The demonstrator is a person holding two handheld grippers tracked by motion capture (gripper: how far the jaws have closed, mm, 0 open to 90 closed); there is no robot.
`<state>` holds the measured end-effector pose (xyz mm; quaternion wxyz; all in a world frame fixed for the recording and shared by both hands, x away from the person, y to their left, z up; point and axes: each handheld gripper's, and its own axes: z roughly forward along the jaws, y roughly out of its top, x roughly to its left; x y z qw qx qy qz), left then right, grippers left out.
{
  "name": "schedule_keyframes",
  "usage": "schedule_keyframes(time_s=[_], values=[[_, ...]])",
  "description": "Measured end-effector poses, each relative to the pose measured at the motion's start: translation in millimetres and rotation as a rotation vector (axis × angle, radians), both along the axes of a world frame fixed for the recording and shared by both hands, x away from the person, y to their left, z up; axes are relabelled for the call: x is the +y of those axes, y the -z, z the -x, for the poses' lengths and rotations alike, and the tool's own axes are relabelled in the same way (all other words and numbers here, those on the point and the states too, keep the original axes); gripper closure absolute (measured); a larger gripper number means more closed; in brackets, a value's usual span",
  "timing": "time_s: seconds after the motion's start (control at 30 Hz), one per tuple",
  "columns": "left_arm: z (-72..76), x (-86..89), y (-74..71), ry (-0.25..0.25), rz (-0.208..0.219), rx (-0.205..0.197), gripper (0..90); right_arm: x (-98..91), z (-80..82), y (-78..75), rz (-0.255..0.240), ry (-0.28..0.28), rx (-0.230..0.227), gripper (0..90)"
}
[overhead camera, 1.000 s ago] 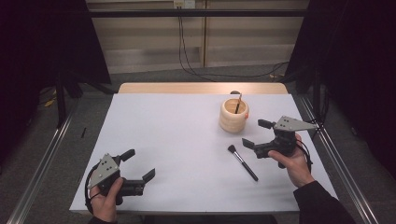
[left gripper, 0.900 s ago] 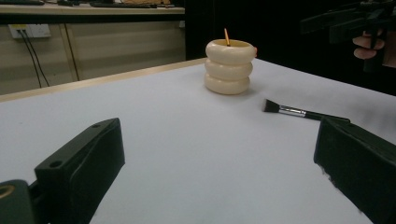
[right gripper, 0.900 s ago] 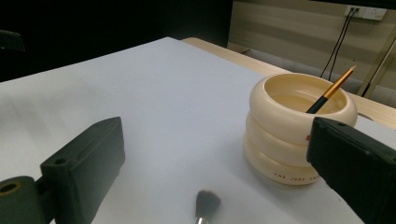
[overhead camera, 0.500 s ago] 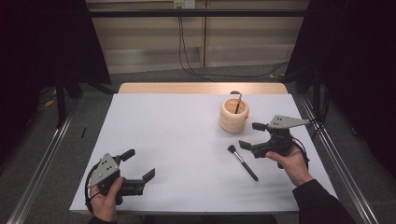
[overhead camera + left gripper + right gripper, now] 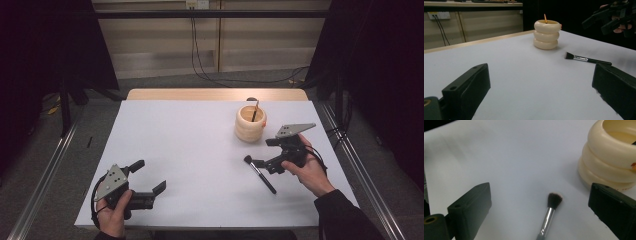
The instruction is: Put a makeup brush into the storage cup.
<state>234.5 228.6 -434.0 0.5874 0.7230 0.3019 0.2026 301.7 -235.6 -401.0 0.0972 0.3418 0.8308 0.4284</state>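
High view: a white table (image 5: 200, 150) carries a cream ribbed holder (image 5: 250, 123) right of centre, with a thin dark-tipped stick leaning inside it. A black brush (image 5: 260, 174) lies flat on the table in front of the holder, bristles toward the far left, handle running toward the near right. The right gripper (image 5: 269, 155) sits just over the brush, held by the right hand (image 5: 310, 172); its jaws stand wide apart, one near the holder side and one down by the brush head, holding nothing. The left gripper (image 5: 147, 176) rests low at the near left of the table in the left hand (image 5: 114, 212), well apart from brush and holder, jaws spread wide and empty

Left gripper view: the two black jaws rise at the bottom corners, far apart, with bare table between them. Beyond lies the brush (image 5: 586, 59), bristles to the left, and farther back stands the holder (image 5: 547, 34) with an orange stick poking from its top. The right gripper (image 5: 609, 18) hangs above the table at the upper right

Right gripper view: the jaws stand wide at either side. Between them lies the brush (image 5: 550, 212), dark bristles uppermost, silver ferrule below, not touched by either jaw. The holder (image 5: 611, 157) stands at the upper right, just behind the right-hand jaw
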Motion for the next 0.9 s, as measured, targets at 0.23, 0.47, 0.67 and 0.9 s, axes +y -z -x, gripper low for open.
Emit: schedule_keyframes(time_s=[0.23,0.47,0.67,0.9], values=[[0.0,0.1,0.1,0.000,0.000,0.000,1.8,1.2,-8.0,-0.4,0.058,0.002,0.078,5.1],[-0.2,-0.7,0.4,-0.004,-0.003,0.001,1.8,2.9,-14.3,-1.2,0.120,-0.036,0.142,8.2],[-0.6,-0.8,0.8,-0.001,-0.001,0.004,1.7,7.1,-18.8,-0.7,0.152,-0.067,0.170,18.1],[-0.5,-1.1,0.5,-0.001,-0.002,0.001,1.8,12.1,-23.3,2.5,0.214,-0.067,0.218,21.0]])
